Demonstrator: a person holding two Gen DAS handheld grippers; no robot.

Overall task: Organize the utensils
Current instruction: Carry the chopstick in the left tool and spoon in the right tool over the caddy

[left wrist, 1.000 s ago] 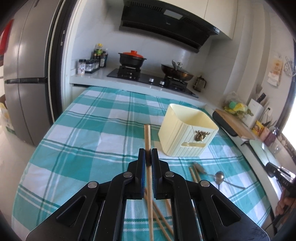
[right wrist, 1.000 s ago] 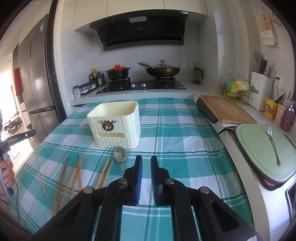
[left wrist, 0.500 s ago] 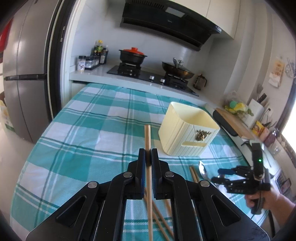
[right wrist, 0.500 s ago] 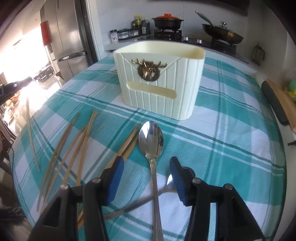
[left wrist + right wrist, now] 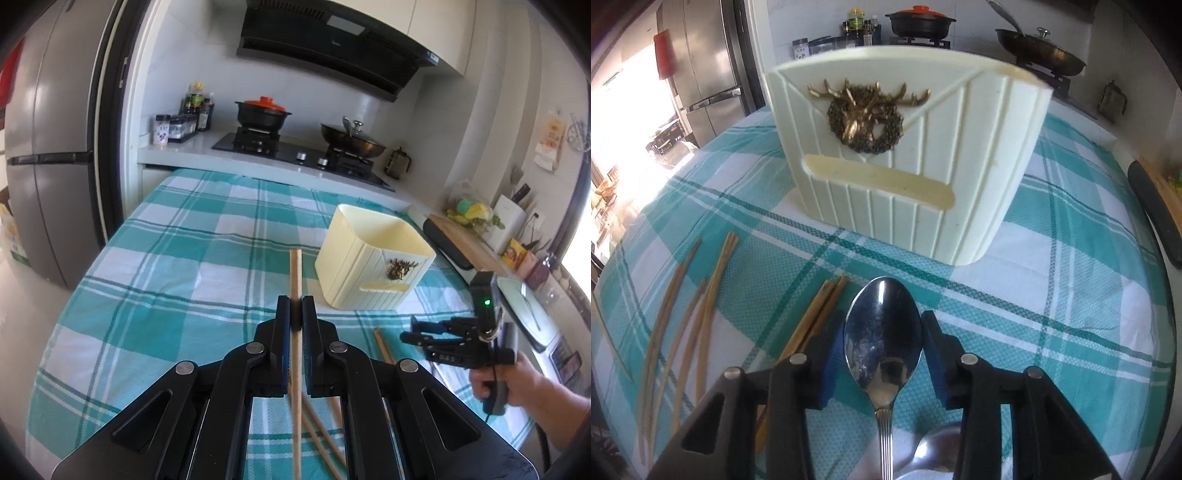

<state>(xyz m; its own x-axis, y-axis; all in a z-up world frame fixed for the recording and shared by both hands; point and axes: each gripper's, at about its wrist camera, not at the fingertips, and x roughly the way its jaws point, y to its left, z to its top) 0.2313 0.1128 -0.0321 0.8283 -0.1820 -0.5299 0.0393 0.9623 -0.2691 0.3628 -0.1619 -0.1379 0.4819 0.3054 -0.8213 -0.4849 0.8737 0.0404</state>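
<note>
- My left gripper [image 5: 296, 314] is clamped on a pale wooden chopstick [image 5: 295, 273], lifted, probably for dropping into the cream ribbed holder [image 5: 373, 266] just beyond.
- My right gripper [image 5: 882, 347] has been closing around the shiny steel spoon [image 5: 882, 332] on the teal checked tablecloth [image 5: 1052, 295] (pads seemingly not pressing yet), bowl upward.
</note>
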